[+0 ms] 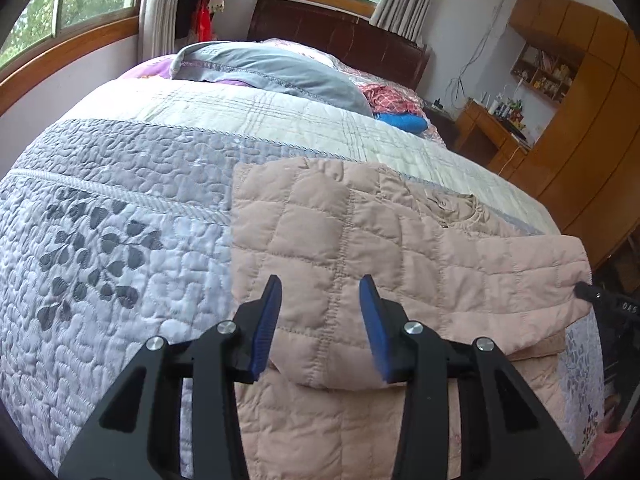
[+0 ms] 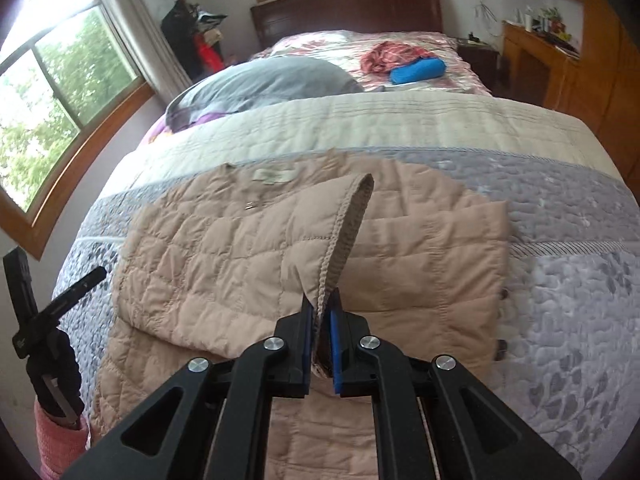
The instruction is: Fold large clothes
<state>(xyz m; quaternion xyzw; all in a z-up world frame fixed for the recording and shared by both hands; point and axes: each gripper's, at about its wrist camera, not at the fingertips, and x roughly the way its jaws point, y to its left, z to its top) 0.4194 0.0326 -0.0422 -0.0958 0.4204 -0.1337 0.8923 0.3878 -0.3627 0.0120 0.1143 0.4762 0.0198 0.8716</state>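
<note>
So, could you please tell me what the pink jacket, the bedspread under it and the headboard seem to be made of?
Jacket: looks like thin matte synthetic shell with light padding, going by the puffy stitched squares; its held edge has a knit-looking trim.
Bedspread: quilted fabric, probably cotton or a blend, with a pebbled stitch pattern.
Headboard: dark, glossy, likely varnished wood, though it could be leatherette.

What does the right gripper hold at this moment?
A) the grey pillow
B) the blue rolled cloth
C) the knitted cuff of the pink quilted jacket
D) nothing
C: the right gripper is shut on the ribbed knitted cuff of the pink quilted jacket, lifting it.
</note>
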